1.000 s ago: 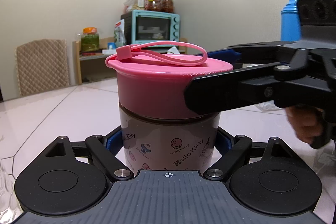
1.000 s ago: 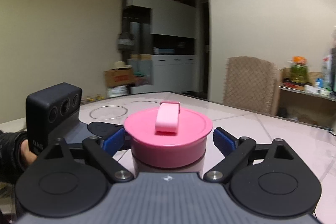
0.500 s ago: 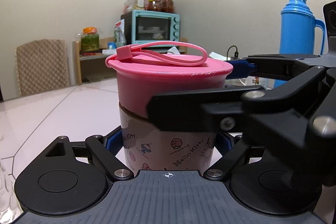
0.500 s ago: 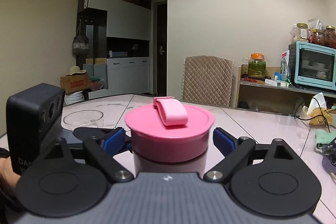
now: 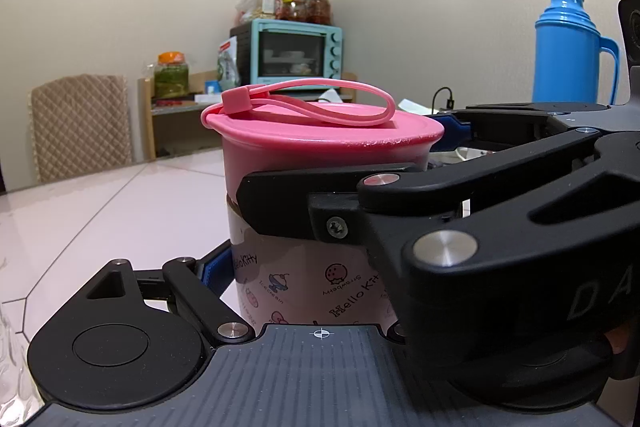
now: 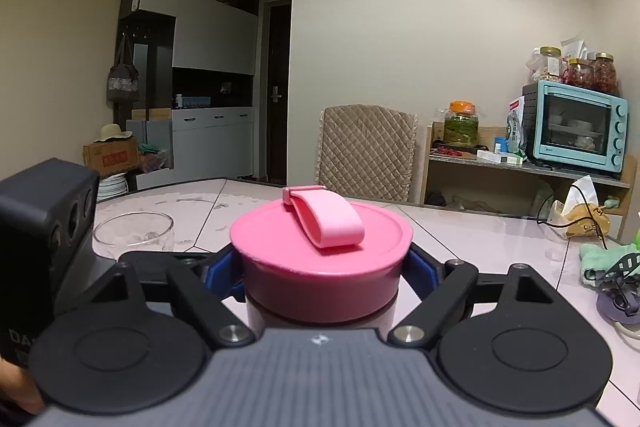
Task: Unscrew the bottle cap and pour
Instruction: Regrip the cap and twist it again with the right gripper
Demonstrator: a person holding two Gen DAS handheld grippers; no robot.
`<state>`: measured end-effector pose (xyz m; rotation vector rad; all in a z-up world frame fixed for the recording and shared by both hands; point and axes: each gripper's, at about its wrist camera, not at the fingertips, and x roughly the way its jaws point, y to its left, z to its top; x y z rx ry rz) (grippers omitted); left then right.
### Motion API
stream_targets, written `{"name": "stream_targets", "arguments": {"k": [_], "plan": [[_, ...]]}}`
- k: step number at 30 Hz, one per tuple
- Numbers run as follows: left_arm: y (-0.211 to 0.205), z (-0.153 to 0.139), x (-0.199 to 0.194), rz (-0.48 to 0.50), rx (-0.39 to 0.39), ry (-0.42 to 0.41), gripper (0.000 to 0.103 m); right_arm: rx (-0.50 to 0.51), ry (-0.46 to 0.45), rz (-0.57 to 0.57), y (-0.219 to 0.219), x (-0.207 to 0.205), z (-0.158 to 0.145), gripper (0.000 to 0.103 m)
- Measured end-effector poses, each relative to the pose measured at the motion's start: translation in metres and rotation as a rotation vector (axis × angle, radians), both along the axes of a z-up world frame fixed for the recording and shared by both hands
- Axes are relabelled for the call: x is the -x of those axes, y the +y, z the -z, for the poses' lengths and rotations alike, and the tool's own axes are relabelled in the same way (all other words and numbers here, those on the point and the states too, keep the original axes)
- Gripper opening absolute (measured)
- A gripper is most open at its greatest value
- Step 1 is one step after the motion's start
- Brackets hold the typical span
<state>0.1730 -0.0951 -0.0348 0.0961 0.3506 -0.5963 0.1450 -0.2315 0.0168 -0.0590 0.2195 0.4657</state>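
Note:
A bottle (image 5: 304, 279) with a cartoon print and a wide pink cap (image 5: 320, 143) with a loop strap stands on the pale table (image 5: 120, 211). My left gripper (image 5: 308, 267) is shut on the bottle's body below the cap; only its left blue pad shows, the right one is hidden behind the other gripper. My right gripper (image 6: 322, 271) comes in from the right at cap height. Both its blue pads press on the sides of the pink cap (image 6: 320, 267), so it is shut on it.
An empty glass (image 6: 134, 233) stands on the table to the left, beyond the left gripper. A blue thermos jug (image 5: 568, 59) is at the far right. A green cloth (image 6: 600, 259) and cables lie at the table's right. A chair (image 6: 366, 147) stands behind the table.
The right gripper swung round the cap towards the oven side and its jaws closed from well apart onto the pink cap. The left gripper and the bottle stayed still.

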Motion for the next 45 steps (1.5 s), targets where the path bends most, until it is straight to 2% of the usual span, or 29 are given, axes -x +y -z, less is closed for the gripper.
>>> {"name": "stream_targets", "arguments": {"k": [3, 8, 10, 17, 22, 28, 34, 45], "plan": [[0.0, 0.0, 0.0, 0.0, 0.0, 0.0, 0.09, -0.002, 0.001, -0.039, -0.006, -0.001, 0.001, 0.085], [0.001, 0.0, 0.0, 0.0, 0.0, 0.0, 0.09, -0.015, 0.016, -0.171, -0.026, -0.011, 0.0, 0.085], [0.001, 0.0, 0.0, 0.0, -0.001, -0.001, 0.09, -0.011, 0.022, -0.28, -0.039, -0.022, -0.001, 0.085], [0.001, 0.0, 0.0, 0.0, 0.0, 0.0, 0.09, 0.017, 0.027, -0.55, -0.067, -0.049, -0.006, 0.085], [0.002, 0.0, -0.001, 0.001, 0.0, 0.0, 0.09, 0.019, 0.018, -0.63, -0.075, -0.056, -0.008, 0.085], [0.002, 0.0, -0.001, 0.001, 0.0, 0.0, 0.09, 0.016, 0.03, -0.575, -0.072, -0.046, -0.013, 0.086], [0.002, 0.0, -0.001, 0.0, 0.0, 0.0, 0.09, 0.039, 0.006, -0.401, -0.06, -0.019, -0.021, 0.093], [0.002, 0.0, -0.001, 0.001, 0.0, 0.0, 0.09, 0.036, -0.035, -0.148, -0.033, 0.011, -0.01, 0.094]]}}
